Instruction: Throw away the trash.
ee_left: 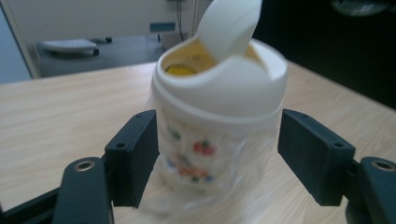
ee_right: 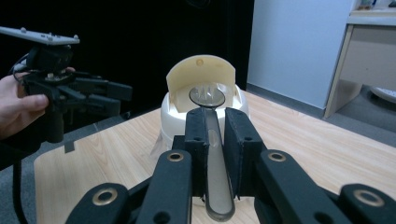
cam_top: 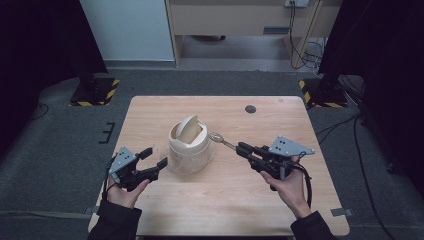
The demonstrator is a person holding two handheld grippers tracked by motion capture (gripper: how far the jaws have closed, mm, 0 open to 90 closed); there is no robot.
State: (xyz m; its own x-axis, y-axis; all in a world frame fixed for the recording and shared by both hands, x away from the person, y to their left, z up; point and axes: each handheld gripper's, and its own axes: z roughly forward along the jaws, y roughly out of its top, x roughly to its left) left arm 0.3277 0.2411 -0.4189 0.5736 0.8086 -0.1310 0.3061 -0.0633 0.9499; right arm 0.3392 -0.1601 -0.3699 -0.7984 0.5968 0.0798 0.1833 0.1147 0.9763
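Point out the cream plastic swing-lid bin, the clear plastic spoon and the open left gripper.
Cream plastic swing-lid bin (cam_top: 189,150), high view, on its domed top.
Clear plastic spoon (ee_right: 219,182), right gripper view, on its handle.
Left gripper (cam_top: 154,158), high view, between its fingertips.

Left gripper (cam_top: 153,158) held at the near left, jaws apart; right gripper (cam_top: 243,148) at the right, jaws clamped, both pointing inward.

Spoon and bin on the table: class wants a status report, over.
Right gripper shut on the spoon, bowl end toward the bin. Left gripper open, jaws either side of the bin, not pressing. Flap lid tipped open. Nothing blocking.
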